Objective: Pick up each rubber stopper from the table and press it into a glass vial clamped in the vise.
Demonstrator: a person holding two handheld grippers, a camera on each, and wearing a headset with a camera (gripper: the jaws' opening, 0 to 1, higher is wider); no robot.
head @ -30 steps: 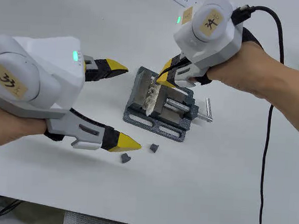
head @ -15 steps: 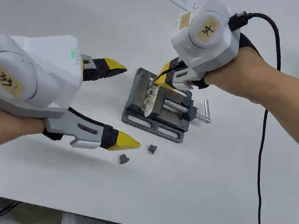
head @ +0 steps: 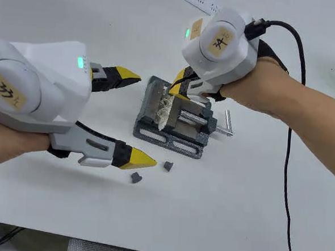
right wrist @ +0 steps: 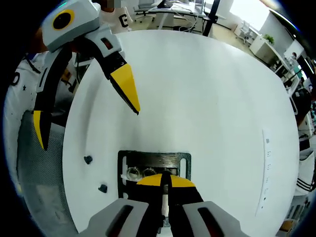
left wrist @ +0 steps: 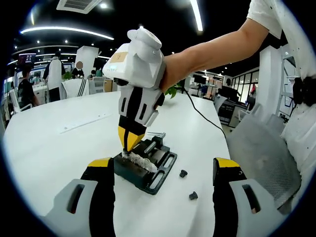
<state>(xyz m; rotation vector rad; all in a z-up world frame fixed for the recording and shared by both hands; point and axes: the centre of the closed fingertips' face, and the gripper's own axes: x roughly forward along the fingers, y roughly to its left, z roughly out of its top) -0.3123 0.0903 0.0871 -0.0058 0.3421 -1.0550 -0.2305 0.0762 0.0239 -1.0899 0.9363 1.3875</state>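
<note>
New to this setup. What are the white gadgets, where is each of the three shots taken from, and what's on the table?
There is no robot here. A person holds a hand-operated gripper in each hand; each has a white body and two yellow-tipped jaws. The head view comes from a camera on the person's headset, looking down at the work. The two round pictures each come from a fisheye camera riding on one gripper, looking along that gripper's own jaws.

On the white table stands a small grey vise clamping glass vials. Two dark rubber stoppers lie loose on the table on the person's side of the vise. The left gripper hangs open close to them and holds nothing. The right gripper is shut, with its tips down over the vials. Whether it pinches a stopper is too small to tell.
</note>
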